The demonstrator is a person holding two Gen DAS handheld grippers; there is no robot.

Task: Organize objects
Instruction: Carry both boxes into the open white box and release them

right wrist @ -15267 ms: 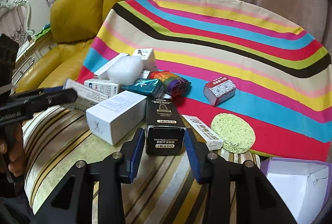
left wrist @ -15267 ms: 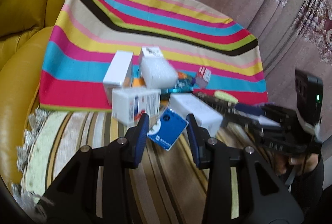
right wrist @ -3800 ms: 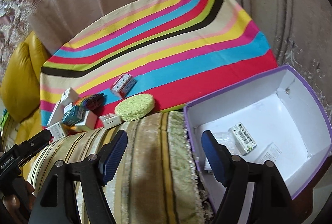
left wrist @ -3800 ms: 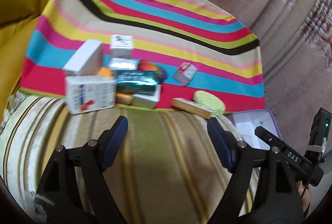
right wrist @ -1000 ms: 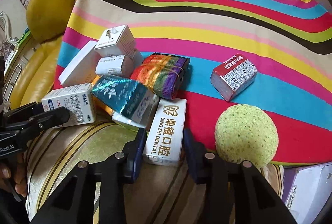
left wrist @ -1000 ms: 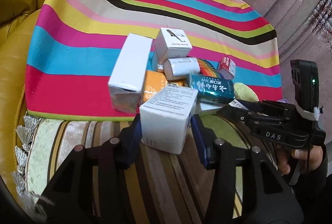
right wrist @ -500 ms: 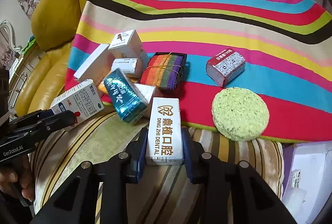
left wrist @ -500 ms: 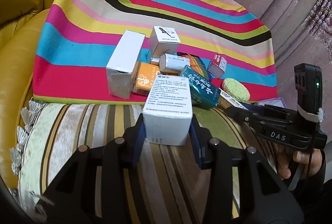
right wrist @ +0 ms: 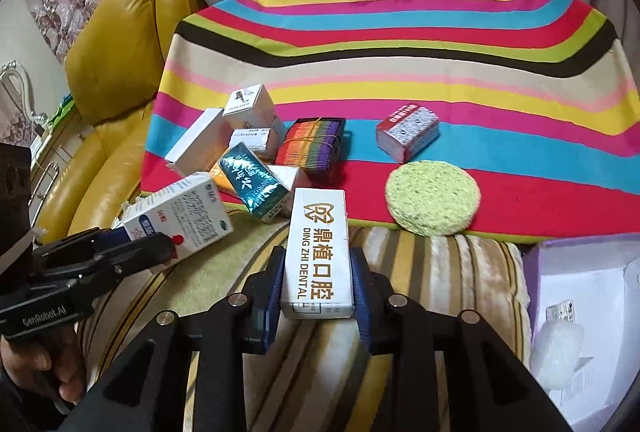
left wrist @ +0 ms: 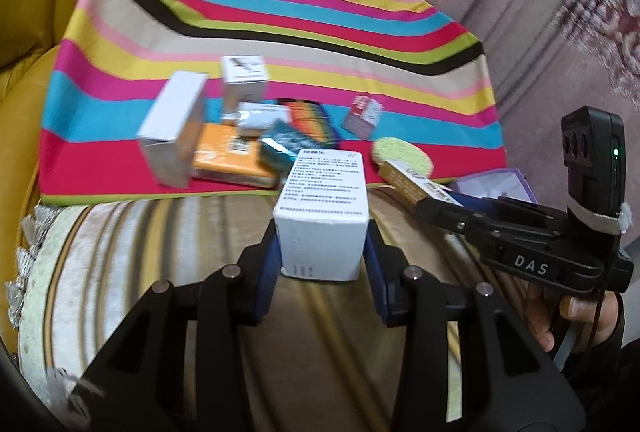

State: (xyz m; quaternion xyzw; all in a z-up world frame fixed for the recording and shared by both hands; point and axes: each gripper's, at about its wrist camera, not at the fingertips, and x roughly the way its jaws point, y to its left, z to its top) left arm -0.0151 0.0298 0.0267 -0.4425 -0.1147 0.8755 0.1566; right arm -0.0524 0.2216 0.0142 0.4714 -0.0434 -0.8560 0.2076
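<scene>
Left tool: blue pads closed against the two sides of a white medicine box, printed text panel facing up. Box held above the striped upholstered cushion, clear of the pile. From the right wrist view the same box shows blue and red print, gripped at its near end by the left tool.

Right tool: pads pressed on the long sides of a white dental box with gold lettering "DING ZHI DENTAL". Box points away from the camera, its far end over the edge of the striped cloth. In the left wrist view the dental box sticks out of the right tool, just beside the sponge.

Beyond, on the striped cloth: teal foil packet tilted on the pile; rainbow-banded bundle behind it; small white cube box at the back; long white box at the left; orange box underneath, partly hidden. Red-and-white small box lies apart to the right. Round green sponge near the cloth's front edge.

Far right: purple-rimmed open box with a few small items inside, contents blurred. Yellow leather armchair to the left.
</scene>
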